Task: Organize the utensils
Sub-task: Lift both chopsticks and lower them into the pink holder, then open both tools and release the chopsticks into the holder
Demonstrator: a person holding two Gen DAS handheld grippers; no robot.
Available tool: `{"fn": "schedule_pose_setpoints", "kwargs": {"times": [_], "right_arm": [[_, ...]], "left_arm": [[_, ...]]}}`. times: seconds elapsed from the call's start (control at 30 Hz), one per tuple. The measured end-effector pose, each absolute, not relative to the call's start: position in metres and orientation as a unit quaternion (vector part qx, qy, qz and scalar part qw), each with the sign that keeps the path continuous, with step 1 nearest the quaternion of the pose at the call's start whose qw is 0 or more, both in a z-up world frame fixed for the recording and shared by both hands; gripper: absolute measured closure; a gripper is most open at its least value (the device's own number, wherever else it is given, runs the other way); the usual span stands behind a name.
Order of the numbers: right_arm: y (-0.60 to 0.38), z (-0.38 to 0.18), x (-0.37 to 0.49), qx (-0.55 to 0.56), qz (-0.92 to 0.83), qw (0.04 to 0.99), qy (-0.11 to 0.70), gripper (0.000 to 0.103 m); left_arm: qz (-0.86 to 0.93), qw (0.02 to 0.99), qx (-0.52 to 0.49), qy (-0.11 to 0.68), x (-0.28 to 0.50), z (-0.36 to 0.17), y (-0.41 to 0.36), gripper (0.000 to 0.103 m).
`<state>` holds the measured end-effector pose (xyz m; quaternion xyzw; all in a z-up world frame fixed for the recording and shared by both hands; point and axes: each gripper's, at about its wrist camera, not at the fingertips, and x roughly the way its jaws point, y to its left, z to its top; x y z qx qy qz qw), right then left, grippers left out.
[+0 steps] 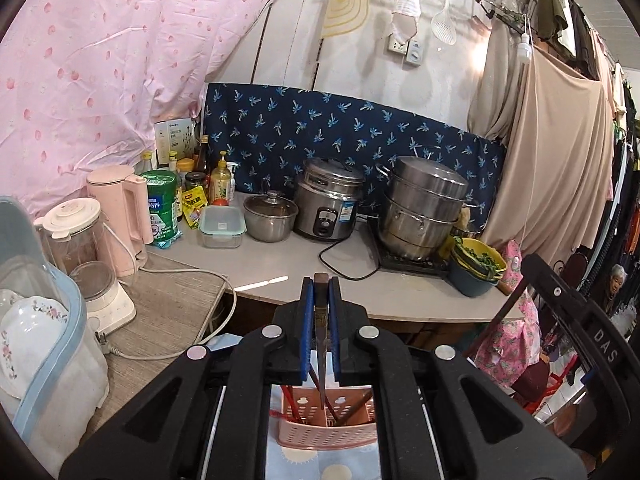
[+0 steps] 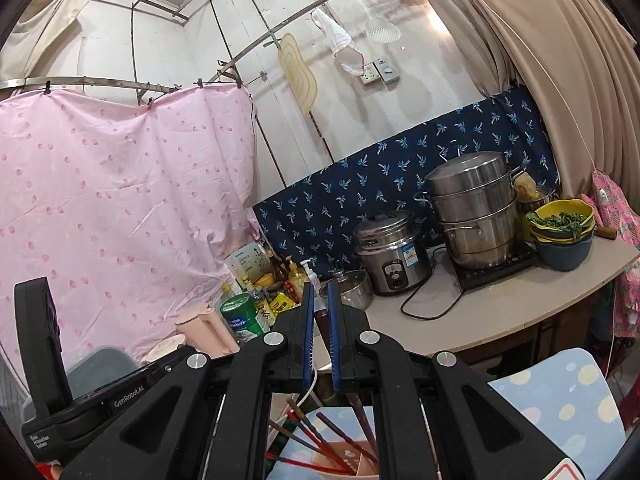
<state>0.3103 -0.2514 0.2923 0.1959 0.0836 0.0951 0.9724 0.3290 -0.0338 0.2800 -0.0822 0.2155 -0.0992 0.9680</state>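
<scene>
Already several chopsticks (image 2: 320, 436) stand in the pink basket (image 1: 328, 428) below your hands. Your left tongs (image 1: 321, 304) are pressed together on one dark chopstick (image 1: 321, 344), held above the basket with its tip pointing down. Your right tongs (image 2: 320, 320) also pinch a dark stick (image 2: 320, 322). I judge both remain to be placed.
</scene>
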Motion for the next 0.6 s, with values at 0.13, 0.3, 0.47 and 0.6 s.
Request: {"fn": "schedule_pose_setpoints", "kwargs": {"times": [0.13, 0.3, 0.47, 0.6], "right_arm": [[-0.245, 0.281, 0.332, 0.195, 0.100, 0.971, 0.097, 0.096], [-0.236, 0.252, 0.348, 0.192, 0.101, 0.968, 0.123, 0.096], [-0.236, 0.214, 0.357, 0.190, 0.089, 0.965, 0.157, 0.096], [-0.242, 0.191, 0.352, 0.184, 0.072, 0.964, 0.176, 0.094]], "left_arm": [[-0.095, 0.966, -0.080, 0.229, 0.343, 0.266, -0.032, 0.096], [-0.094, 0.961, -0.078, 0.246, 0.356, 0.244, -0.033, 0.096], [-0.094, 0.956, -0.077, 0.268, 0.366, 0.218, -0.033, 0.096], [-0.085, 0.954, -0.070, 0.278, 0.368, 0.202, -0.033, 0.092]]}}
